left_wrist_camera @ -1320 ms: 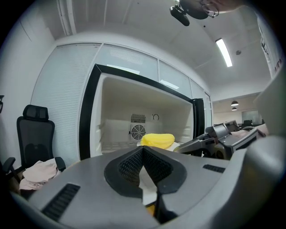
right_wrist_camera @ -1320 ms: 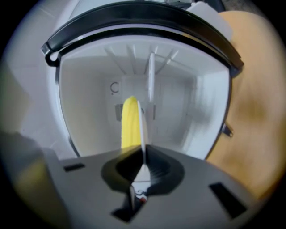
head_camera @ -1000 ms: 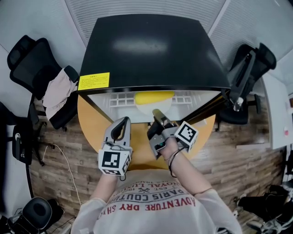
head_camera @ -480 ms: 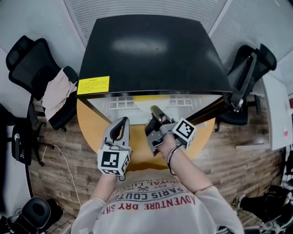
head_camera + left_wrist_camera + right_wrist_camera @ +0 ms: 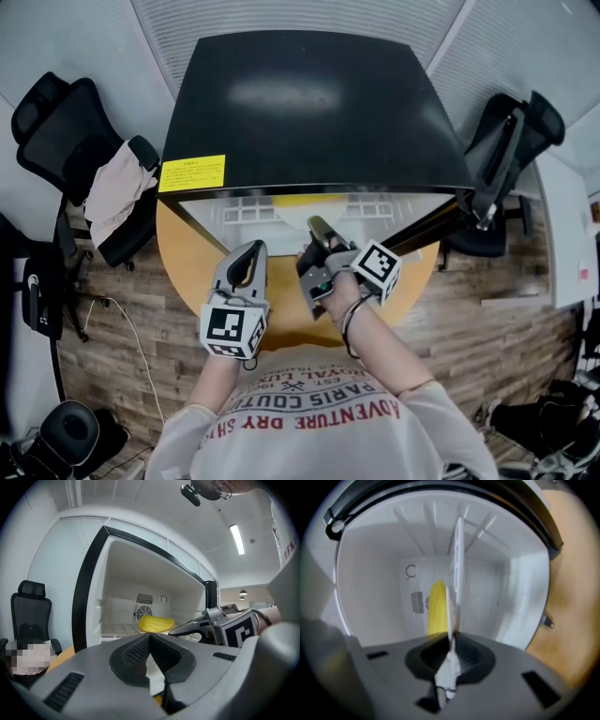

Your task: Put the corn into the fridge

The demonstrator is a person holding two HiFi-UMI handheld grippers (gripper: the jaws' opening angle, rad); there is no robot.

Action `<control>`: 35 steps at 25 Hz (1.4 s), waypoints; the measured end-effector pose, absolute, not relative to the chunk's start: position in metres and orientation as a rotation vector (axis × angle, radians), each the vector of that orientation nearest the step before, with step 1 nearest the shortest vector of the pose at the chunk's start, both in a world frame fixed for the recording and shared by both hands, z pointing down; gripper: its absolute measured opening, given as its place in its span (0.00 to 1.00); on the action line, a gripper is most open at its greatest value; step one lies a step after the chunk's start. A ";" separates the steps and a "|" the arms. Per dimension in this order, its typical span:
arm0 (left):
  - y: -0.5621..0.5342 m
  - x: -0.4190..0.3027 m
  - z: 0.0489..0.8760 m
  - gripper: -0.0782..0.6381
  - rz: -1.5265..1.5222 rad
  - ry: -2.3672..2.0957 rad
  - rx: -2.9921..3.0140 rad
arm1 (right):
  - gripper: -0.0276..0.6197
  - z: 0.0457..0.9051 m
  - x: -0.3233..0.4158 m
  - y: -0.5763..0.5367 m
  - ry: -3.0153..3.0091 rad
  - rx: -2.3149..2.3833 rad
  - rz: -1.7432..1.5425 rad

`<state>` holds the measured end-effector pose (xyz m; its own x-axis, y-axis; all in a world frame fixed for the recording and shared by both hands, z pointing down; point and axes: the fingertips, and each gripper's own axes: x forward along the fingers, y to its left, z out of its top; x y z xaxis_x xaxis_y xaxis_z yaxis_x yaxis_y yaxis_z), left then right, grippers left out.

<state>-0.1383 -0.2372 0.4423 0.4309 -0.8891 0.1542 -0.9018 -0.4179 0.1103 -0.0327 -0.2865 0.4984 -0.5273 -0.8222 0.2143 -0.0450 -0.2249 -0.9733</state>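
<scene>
Left tongs are pinched together and empty, parked over the desk. Right tongs stand a narrow crack apart at the white shelf lip; whether that lip sits between the tips is hard to say. The corn lies on the shelf, deep in the fridge. Danger: draw back with the lip snagged, and shelf and corn slide out again. A second ago the shelf stood further out, corn plain from above; now there's just a yellow sliver.

The right claw has parted its jaws a crack, and less corn shows from above.
</scene>
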 end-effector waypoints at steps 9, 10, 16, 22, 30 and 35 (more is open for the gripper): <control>-0.230 -0.134 0.435 0.14 0.102 -1.580 2.533 | 0.35 0.484 -0.031 -0.270 1.583 -1.053 -1.763; -0.228 -0.133 0.435 0.14 0.104 -1.576 2.535 | 0.35 0.482 -0.031 -0.266 1.622 -1.060 -1.750; -0.212 -0.129 0.438 0.14 0.127 -1.567 2.532 | 0.19 0.485 -0.040 -0.232 2.082 -1.199 -1.540; -0.198 -0.121 0.438 0.14 0.143 -1.561 2.539 | 0.10 0.476 -0.025 -0.211 2.503 -1.446 -1.027; -0.182 -0.110 0.437 0.14 0.166 -1.549 2.556 | 0.10 0.439 -0.007 -0.205 2.776 -1.755 -0.192; -0.176 -0.107 0.438 0.14 0.183 -1.552 2.565 | 0.10 0.417 -0.001 -0.199 2.786 -1.768 0.150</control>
